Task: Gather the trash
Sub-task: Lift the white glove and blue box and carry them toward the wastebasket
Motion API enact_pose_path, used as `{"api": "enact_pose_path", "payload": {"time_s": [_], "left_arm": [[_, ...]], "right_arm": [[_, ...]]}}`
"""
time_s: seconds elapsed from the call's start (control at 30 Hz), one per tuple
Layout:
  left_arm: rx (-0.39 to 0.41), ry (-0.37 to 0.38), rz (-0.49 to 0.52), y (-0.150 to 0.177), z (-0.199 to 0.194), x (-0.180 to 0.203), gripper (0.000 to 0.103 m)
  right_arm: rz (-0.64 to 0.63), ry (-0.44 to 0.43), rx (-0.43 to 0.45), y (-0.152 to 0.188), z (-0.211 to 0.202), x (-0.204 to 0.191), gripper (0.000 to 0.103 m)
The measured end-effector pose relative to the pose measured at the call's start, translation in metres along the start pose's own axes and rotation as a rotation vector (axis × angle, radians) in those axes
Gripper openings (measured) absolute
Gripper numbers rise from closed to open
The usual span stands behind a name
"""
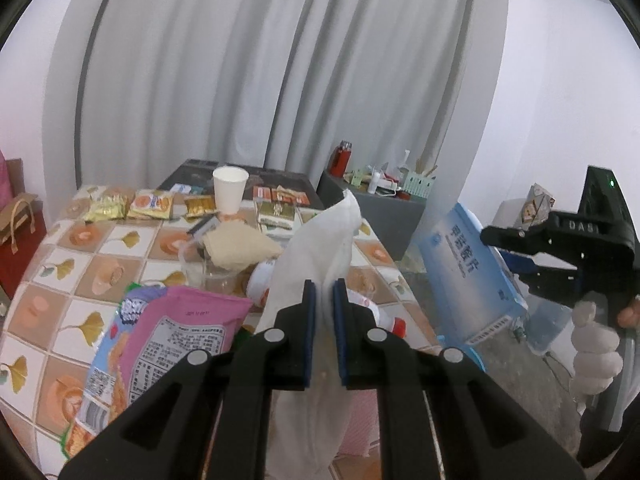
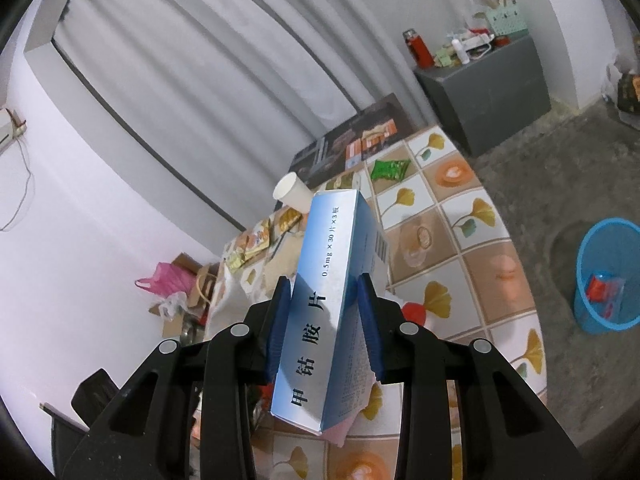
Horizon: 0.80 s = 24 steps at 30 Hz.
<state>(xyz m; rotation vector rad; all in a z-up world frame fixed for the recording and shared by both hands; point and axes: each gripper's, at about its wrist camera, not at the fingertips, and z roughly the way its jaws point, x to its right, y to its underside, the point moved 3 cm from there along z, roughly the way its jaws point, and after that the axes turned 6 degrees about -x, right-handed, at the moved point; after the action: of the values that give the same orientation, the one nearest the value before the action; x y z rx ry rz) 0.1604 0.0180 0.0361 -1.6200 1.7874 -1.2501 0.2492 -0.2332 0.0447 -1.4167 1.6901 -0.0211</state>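
Seen from left to right: a tiled table (image 1: 72,276) strewn with snack packets (image 1: 132,206), a pink wrapper (image 1: 172,332) and a paper cup (image 1: 229,191). At centre, the left gripper (image 1: 324,286) pinched nearly closed on a white tissue (image 1: 320,240), raised above the table. To the right, the right gripper (image 2: 324,284) clamped partway on a blue medicine box (image 2: 332,288). Farthest right, on the floor, a blue bin (image 2: 608,276) with trash inside.

A crumpled white tissue (image 1: 320,248) sticks up, pinched in the left gripper (image 1: 323,304), a shiny blue box (image 2: 332,300) with black writing is squeezed tilted in the right gripper (image 2: 324,312), and a blue trash bin (image 2: 608,276) stands on the floor far right.
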Motion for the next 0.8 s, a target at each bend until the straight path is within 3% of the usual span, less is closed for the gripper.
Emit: {"api": "enact_pose_path", "payload": {"time_s": [0.3,0.47,0.8], "left_arm": [[0.011,0.065,0.056,-0.008,-0.004,0.03,0.009],[-0.026,0.158,0.068,-0.013,0.009,0.055,0.009],[-0.085,0.257,0.096,-0.017,0.041,0.098,0.009]], "right_arm": [[0.061,0.019,0.051,0.015,-0.032,0.028,0.032],[0.117,0.026,0.093,0.021,-0.058,0.054,0.032],[0.195,0.042,0.158,0.027,-0.095,0.097,0.031]]}}
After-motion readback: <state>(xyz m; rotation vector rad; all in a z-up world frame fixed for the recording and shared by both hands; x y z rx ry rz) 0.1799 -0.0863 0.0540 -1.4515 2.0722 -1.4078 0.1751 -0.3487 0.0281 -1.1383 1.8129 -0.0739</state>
